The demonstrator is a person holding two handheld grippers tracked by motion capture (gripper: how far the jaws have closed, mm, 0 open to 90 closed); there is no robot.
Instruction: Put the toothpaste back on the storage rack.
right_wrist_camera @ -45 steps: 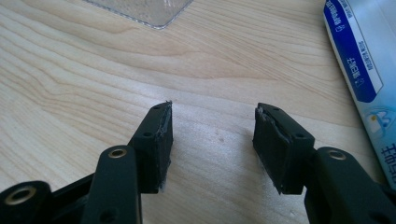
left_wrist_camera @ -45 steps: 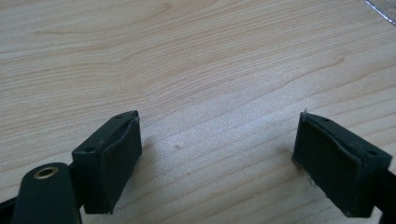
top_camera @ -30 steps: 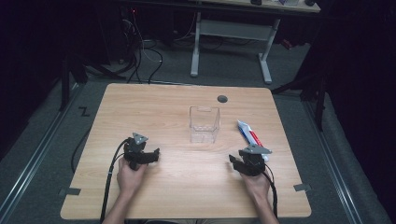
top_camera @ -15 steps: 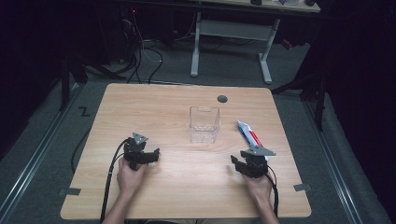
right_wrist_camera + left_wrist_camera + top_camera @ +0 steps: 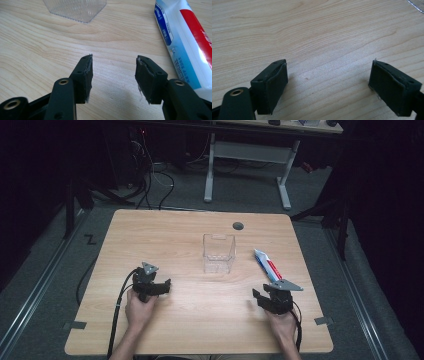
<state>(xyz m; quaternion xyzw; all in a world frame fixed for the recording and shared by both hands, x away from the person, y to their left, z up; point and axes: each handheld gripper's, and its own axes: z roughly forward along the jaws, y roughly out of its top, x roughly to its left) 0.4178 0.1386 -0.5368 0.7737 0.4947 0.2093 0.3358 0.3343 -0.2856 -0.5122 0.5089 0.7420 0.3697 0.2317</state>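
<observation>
Toothpaste tube [image 5: 266, 266] lies flat on desk [image 5: 165, 235], just beyond right tool [image 5: 270, 299], beside clear container [image 5: 218, 253]. Right tool's jaws have just been opening, nothing between. Left tool [image 5: 159, 287] open, empty.

Toothpaste tube [image 5: 185, 42] cropped (top, right)
</observation>
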